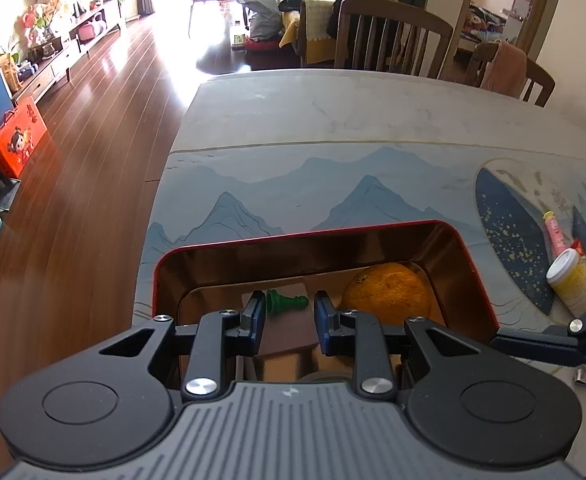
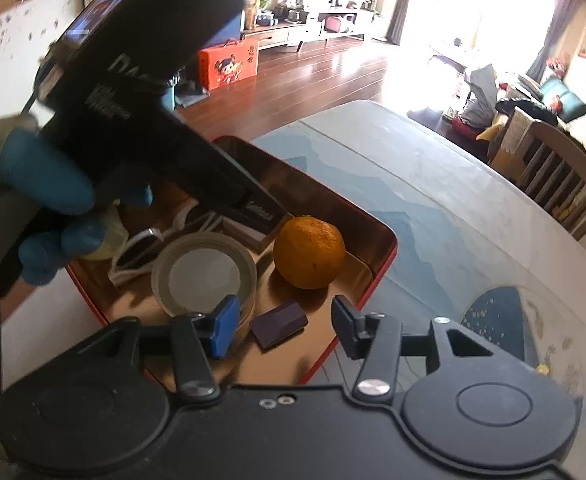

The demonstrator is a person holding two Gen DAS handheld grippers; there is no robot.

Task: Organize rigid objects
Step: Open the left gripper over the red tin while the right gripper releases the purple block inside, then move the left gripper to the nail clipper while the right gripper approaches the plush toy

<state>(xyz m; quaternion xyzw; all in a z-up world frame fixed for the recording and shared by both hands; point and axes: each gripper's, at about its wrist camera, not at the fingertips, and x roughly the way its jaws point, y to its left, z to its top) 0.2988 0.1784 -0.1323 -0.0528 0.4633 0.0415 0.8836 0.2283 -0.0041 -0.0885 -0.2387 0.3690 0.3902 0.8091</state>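
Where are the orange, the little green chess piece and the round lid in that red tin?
orange (image 2: pixel 309 252): right wrist view, middle of its peel.
green chess piece (image 1: pixel 287 301): left wrist view, middle of its body, lying on its side.
round lid (image 2: pixel 204 274): right wrist view, its pale centre.

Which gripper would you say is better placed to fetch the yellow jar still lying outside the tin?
Probably the right gripper: open and empty, on the yellow jar side. The left gripper is deep inside the red tin.

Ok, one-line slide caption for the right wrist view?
Open right gripper above red tin holding orange, round lid and dark block.
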